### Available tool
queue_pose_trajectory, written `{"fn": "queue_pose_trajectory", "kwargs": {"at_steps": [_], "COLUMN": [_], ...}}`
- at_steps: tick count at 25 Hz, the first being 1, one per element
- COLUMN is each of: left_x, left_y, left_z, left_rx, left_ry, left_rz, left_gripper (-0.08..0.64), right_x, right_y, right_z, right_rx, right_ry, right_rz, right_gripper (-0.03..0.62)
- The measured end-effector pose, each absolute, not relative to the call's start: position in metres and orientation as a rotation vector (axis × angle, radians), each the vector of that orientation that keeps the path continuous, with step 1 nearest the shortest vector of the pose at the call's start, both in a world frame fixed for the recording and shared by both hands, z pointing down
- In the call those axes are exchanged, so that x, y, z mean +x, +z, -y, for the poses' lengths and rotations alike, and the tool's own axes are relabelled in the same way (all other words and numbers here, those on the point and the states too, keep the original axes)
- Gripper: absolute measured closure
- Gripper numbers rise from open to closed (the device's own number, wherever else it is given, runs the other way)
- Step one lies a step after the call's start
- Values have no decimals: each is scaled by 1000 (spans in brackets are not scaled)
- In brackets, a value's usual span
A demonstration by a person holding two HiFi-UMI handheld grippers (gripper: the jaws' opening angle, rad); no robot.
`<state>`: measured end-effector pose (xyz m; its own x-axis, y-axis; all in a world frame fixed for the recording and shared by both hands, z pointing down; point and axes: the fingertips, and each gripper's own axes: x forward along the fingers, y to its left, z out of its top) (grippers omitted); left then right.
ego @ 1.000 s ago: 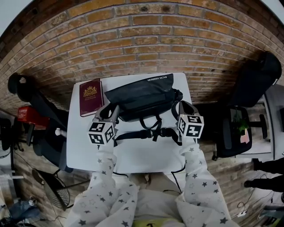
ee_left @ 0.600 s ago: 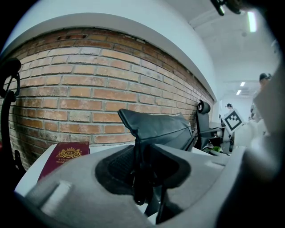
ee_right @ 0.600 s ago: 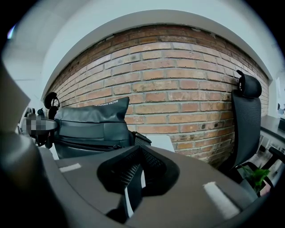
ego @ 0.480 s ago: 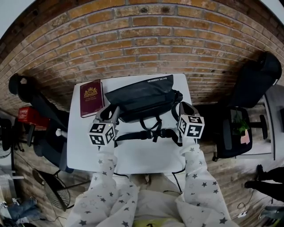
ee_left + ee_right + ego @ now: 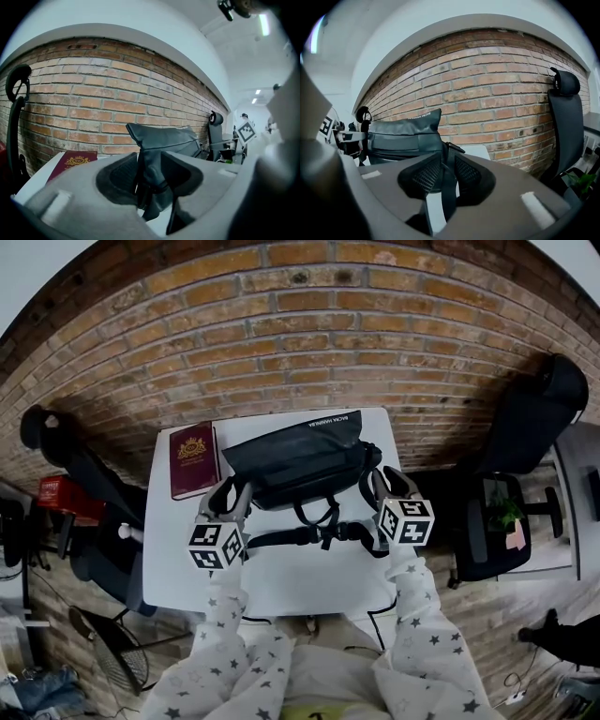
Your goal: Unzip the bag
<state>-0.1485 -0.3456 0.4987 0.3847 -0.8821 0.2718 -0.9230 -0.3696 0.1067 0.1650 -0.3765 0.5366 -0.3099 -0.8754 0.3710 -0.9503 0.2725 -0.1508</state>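
The left gripper (image 5: 232, 491) and right gripper (image 5: 386, 482) have just been opening, jaws seemingly slack around the bag (image 5: 300, 456) end and its strap (image 5: 449, 185), so unzipping lacks a hold.

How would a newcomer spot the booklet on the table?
Start at the white table in front of the brick wall. At its far left corner, beside the black bag, lies a booklet. It is the only flat maroon thing there, with a gold crest on its cover.
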Motion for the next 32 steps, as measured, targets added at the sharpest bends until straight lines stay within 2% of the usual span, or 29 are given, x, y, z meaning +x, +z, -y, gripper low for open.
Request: {"fn": "queue_pose_trajectory", "kwargs": {"at_steps": [5, 7, 10, 32], "left_x": [-145, -144, -141, -146], "left_y": [480, 473, 463, 380], "left_z": [329, 322, 312, 277], "left_rx": [2436, 2454, 2475, 2558], "left_ry": [220, 219, 212, 79], "left_rz": [1625, 1631, 1637, 1741], "left_gripper": [453, 497, 560, 561], "right_x": [164, 162, 152, 122], "right_y": [511, 500, 479, 358], "right_z": [364, 360, 352, 311], "right_rx": [1701, 1696, 1649, 1622], "right_ry": [436, 407, 361, 181], "right_rz": [2393, 2427, 2507, 2857], "right_gripper": [549, 580, 583, 583]}}
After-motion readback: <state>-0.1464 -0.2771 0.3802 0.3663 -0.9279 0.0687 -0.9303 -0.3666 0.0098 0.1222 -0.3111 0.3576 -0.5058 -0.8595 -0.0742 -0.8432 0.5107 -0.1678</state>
